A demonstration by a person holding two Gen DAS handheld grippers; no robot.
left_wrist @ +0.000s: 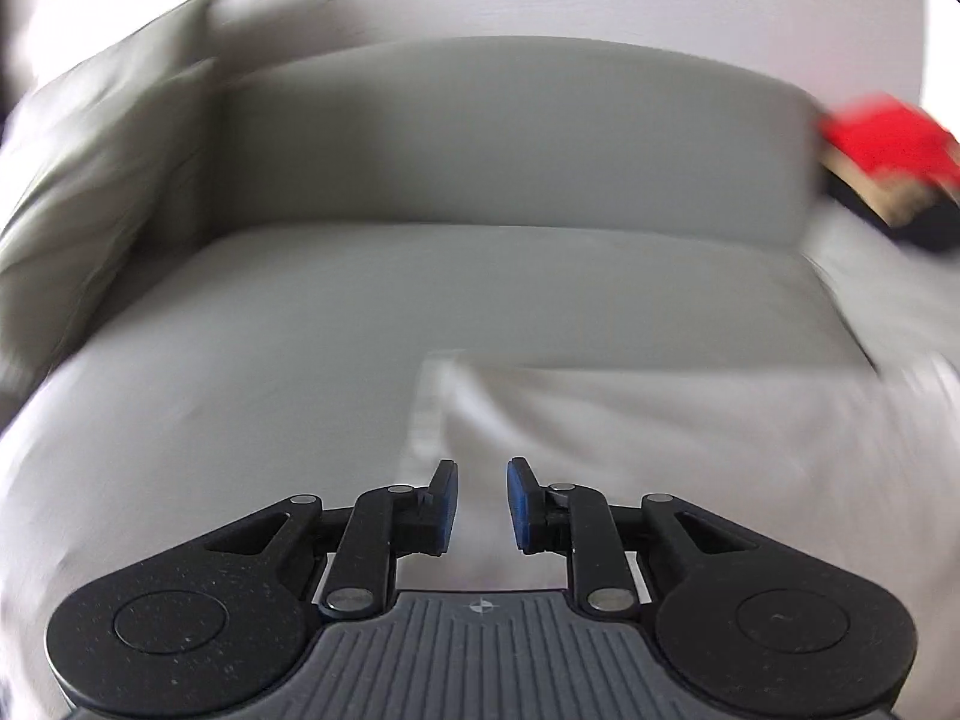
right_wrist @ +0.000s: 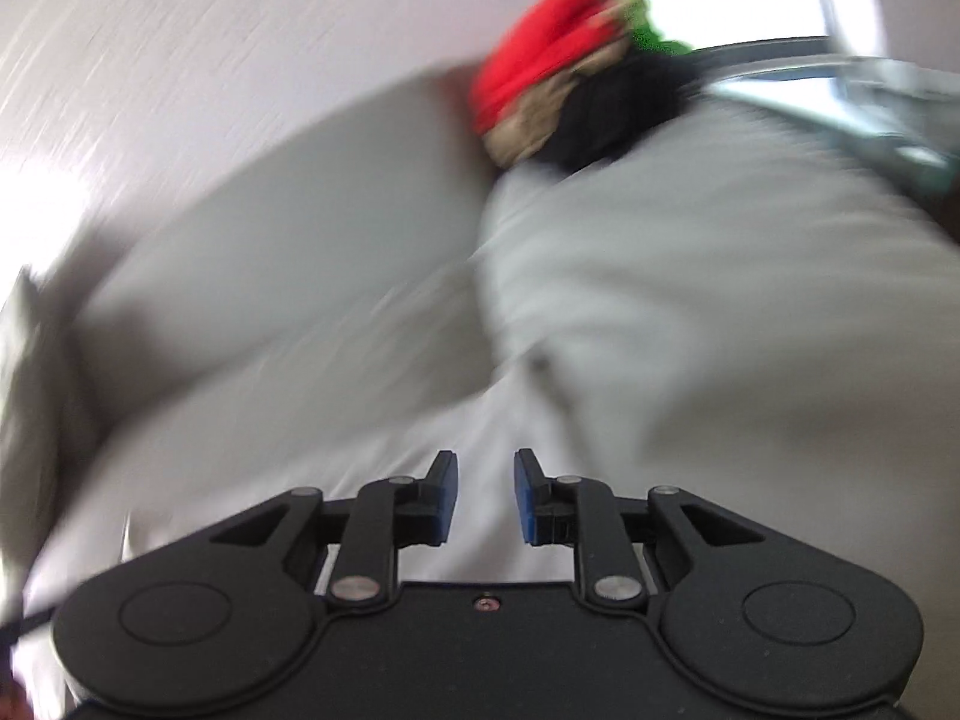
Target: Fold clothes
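A white garment [left_wrist: 630, 420] lies flat on the grey sofa seat [left_wrist: 270, 312], its near left corner just ahead of my left gripper [left_wrist: 483, 489]. That gripper hangs above the cloth with its blue pads apart and nothing between them. In the right wrist view the same white garment [right_wrist: 456, 456] spreads under my right gripper [right_wrist: 486, 480], whose pads also stand apart with only cloth seen below the gap. Both views are blurred by motion.
A pile of clothes, red [right_wrist: 540, 78], tan and black, sits on the sofa's right arm [right_wrist: 690, 252]; it also shows as a red heap [left_wrist: 882, 138] at the right edge. A grey cushion [left_wrist: 90, 180] leans at the left. The backrest [left_wrist: 510, 138] stands against a white wall.
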